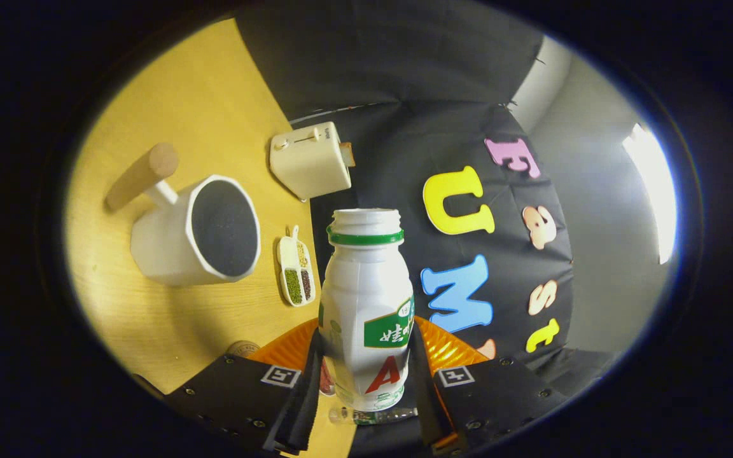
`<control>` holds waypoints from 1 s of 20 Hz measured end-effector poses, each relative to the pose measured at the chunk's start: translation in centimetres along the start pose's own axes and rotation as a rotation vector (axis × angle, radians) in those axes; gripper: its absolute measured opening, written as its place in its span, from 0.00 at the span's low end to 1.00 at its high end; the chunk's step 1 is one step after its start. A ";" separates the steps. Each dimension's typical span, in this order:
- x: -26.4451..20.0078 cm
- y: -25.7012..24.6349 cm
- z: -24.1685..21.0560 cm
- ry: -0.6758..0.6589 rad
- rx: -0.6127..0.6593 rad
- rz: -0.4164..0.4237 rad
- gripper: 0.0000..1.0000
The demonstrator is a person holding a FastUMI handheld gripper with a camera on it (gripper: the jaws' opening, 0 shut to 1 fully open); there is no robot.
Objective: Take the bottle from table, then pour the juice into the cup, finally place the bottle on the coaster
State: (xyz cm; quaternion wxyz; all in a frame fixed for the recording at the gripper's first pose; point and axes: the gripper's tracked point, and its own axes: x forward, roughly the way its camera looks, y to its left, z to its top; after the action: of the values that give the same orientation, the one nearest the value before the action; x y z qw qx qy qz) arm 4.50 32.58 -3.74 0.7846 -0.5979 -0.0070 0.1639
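In the gripper view, the gripper (366, 388) is clamped on a white plastic bottle (366, 305), one finger pressing each side of its lower body. The bottle has a green neck ring and a green label, and its mouth is uncapped (no lid on the threaded neck). The whole scene is tilted, so the wooden table (169, 318) runs up the side of the bottle rather than lying flat below it. Beyond the fingers, on the table, stands a white cup (198, 232) with a dark interior and a wooden handle, well apart from the bottle. Between cup and bottle lies a small white divided dish (295, 267) holding beans. Farther off sits a cream toaster (309, 159). An orange ribbed coaster (449, 346) shows just behind the bottle's base.
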 end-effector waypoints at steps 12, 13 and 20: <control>1.3 -0.7 -3.3 0.008 0.578 0.083 0.64; 1.7 -0.5 -3.7 0.008 0.630 0.100 0.63; 4.2 3.2 -6.9 0.054 1.022 0.201 0.63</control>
State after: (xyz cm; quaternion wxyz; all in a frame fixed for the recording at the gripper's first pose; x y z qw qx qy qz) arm 9.08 27.92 -9.48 0.9566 -0.1406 0.1517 0.2053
